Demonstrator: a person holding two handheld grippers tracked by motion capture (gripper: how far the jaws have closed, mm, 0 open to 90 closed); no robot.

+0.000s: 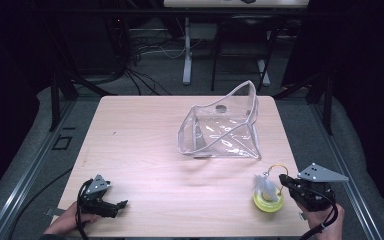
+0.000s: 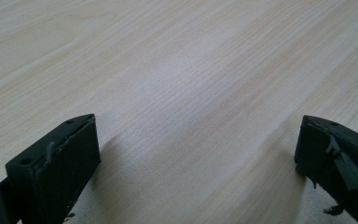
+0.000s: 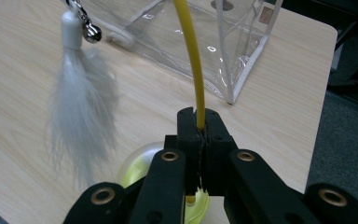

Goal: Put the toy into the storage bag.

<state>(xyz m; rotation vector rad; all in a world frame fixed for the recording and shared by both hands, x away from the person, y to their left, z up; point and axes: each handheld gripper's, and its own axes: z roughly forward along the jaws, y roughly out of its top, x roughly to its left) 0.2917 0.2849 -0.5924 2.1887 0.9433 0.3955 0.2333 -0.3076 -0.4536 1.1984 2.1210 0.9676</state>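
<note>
Right tool is clamped on the yellow wand of a cat toy, jaws together around the thin rod just above its yellow-green base; the toy stands at the near right corner of the desk, its white feather tassel and small bell dangling from the wand's bent tip. Left tool rests low at the near left of the desk, jaws apart, holding nothing. A clear plastic pouch sits open mid-desk, beyond the toy and well apart from it. Step looks like grasp done, lift pending. Likely next: carry the toy up and over into the pouch mouth, tassel swinging free; the left tool may need to steady the floppy pouch rim.
</note>
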